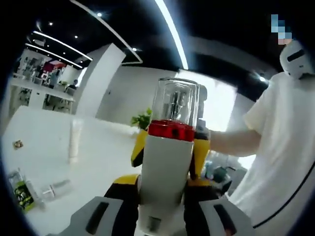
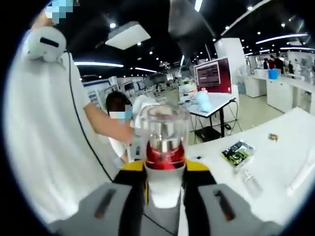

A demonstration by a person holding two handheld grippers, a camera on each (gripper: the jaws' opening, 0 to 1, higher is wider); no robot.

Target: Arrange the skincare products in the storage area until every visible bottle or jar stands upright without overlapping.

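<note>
A white bottle (image 1: 167, 162) with a red collar and a clear domed cap stands upright in the air between my left gripper's (image 1: 165, 189) jaws, which are shut on its body. In the right gripper view the same bottle (image 2: 165, 189) sits between the yellow-tipped jaws of my right gripper (image 2: 165, 169), also shut on it. The two grippers face each other across the bottle. On the white table (image 1: 44, 147) lie a white tube (image 1: 75, 140), a small clear bottle (image 1: 56, 188) on its side and a green packet (image 1: 19, 192). The right gripper view shows them too: tube (image 2: 302, 177), clear bottle (image 2: 252, 183), packet (image 2: 237, 152).
A person in a white shirt (image 1: 283, 162) stands close behind the held bottle, an arm (image 1: 231, 140) reaching in. A small brown item (image 2: 272, 137) lies farther out on the table (image 2: 275, 196). Beyond are desks, a red monitor (image 2: 212, 74) and other people.
</note>
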